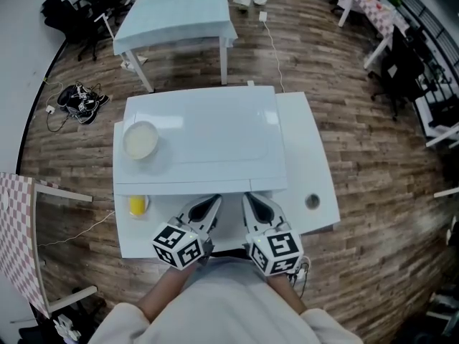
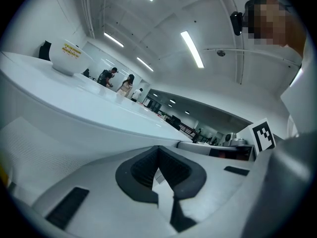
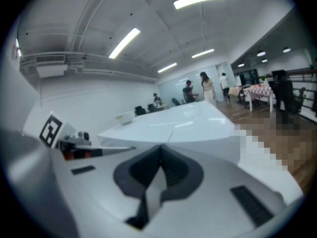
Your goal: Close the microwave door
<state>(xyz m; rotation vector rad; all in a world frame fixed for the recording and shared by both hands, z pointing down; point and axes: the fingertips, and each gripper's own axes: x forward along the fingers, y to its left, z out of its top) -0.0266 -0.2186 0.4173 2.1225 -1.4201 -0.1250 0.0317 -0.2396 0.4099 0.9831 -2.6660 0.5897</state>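
Observation:
The white microwave [image 1: 201, 138] stands on a white table [image 1: 308, 156], and I look down on its top. Its front face and door are hidden below the top's front edge, so I cannot tell how the door stands. A cream bowl [image 1: 140, 140] rests on the microwave's left side and shows in the left gripper view as the bowl [image 2: 69, 58] high at the left. My left gripper [image 1: 208, 205] and right gripper [image 1: 252, 203] sit side by side just before the microwave's front edge. Both are shut with nothing held: left gripper [image 2: 158, 170], right gripper [image 3: 159, 175].
A small yellow object [image 1: 136, 206] lies on the table at the microwave's front left corner. A round hole [image 1: 312, 201] is in the table at the right. Behind stands another pale table [image 1: 176, 9]; shoes [image 1: 82, 99] and cables lie on the wood floor.

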